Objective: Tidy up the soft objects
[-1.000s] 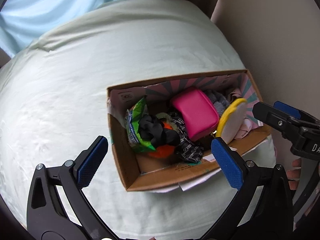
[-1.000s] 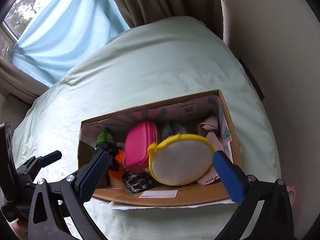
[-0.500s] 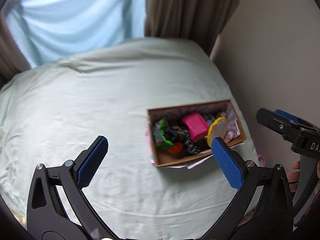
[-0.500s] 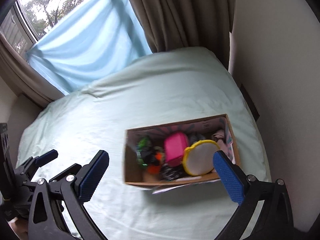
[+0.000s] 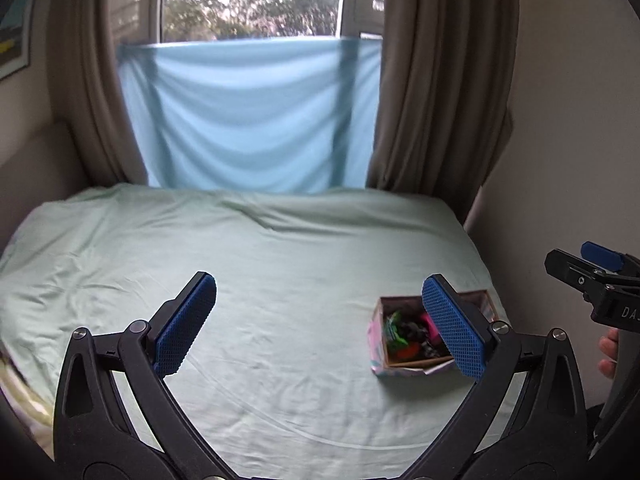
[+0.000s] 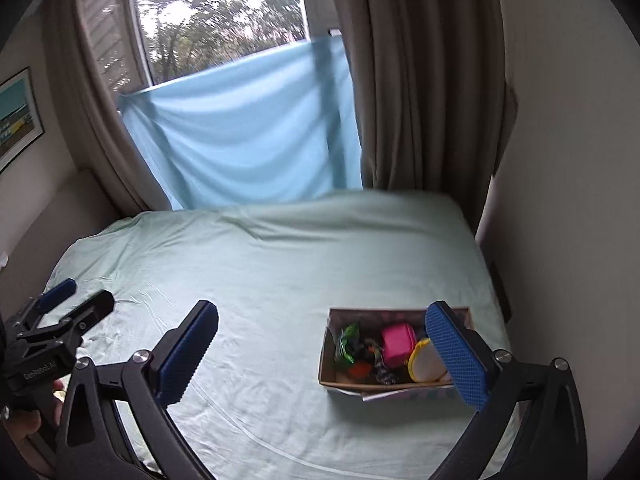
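Both grippers had pulled well back from the box within the last second, from hovering right over its contents to taking in the whole room; that suggested the sorting was finished or paused, with nothing left out on the bed. The left gripper [image 5: 320, 324] hung with its blue-padded fingers [image 5: 185, 325] spread wide and holding nothing, over bare sheet. The right gripper [image 6: 334, 354] was likewise fully spread and empty.

Toward the right edge of the pale green bed [image 6: 248, 280] sat the open cardboard box [image 6: 362, 388], near the wall. Inside it lay a green crinkly packet [image 6: 347, 344], some dark bundled fabric, an orange piece [image 6: 360, 369], a bright pink zip pouch [image 6: 397, 343] and a yellow-rimmed white mesh disc [image 6: 426, 366], partly hidden behind one finger.

Behind the bed, a light blue cloth [image 5: 248, 116] hung across the lower window between brown curtains [image 5: 436, 80]; a framed picture [image 6: 18, 116] hung on the left wall.
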Action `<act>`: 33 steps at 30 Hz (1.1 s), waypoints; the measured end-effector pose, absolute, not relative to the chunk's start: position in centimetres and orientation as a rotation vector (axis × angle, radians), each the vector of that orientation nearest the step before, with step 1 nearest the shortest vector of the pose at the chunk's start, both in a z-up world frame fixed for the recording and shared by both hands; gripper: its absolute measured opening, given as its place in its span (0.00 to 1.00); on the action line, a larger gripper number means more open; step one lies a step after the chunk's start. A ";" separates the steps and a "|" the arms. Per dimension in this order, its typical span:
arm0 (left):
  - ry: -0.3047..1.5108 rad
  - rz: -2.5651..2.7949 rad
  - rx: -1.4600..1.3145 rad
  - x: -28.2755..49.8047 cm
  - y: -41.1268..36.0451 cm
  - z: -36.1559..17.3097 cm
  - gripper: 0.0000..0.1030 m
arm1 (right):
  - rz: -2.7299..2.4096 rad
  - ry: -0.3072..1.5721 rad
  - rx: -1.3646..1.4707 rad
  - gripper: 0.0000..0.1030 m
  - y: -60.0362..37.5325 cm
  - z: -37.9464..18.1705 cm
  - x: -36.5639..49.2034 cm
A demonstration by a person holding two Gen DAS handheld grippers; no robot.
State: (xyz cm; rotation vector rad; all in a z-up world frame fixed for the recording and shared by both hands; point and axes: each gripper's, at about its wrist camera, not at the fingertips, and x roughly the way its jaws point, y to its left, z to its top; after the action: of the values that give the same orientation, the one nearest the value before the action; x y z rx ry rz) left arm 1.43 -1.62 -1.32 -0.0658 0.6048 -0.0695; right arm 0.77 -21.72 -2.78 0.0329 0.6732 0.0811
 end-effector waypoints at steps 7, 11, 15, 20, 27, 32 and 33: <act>0.515 -0.062 -0.050 -1.5 -0.9 0.6 1.00 | 0.037 0.608 0.007 1.00 -20.4 -2.0 -2.0; 0.501 -0.071 -0.045 -1.9 -1.2 1.0 1.00 | 0.015 0.600 0.019 1.00 -20.8 -2.2 -2.5; 0.490 -0.075 -0.036 -1.9 -1.6 1.3 1.00 | -0.008 0.585 0.021 1.00 -21.2 -1.8 -3.0; 0.478 -0.082 -0.032 -1.7 -1.9 1.3 1.00 | -0.029 0.553 0.014 1.00 -21.3 -1.2 -3.4; 0.471 -0.088 -0.031 -1.8 -2.1 1.4 1.00 | -0.036 0.531 0.006 1.00 -21.2 -0.9 -3.3; 0.468 -0.088 -0.037 -1.7 -2.0 1.4 1.00 | -0.034 0.526 0.005 1.00 -21.1 -0.9 -3.1; 0.467 -0.088 -0.038 -1.7 -2.0 1.4 1.00 | -0.035 0.528 0.005 1.00 -21.1 -0.8 -3.2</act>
State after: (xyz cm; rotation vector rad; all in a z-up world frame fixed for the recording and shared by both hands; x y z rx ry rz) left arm -1.74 -1.95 1.37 -0.0378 0.4672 -0.0876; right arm -3.18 -21.08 -0.84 0.0049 0.5278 -0.0345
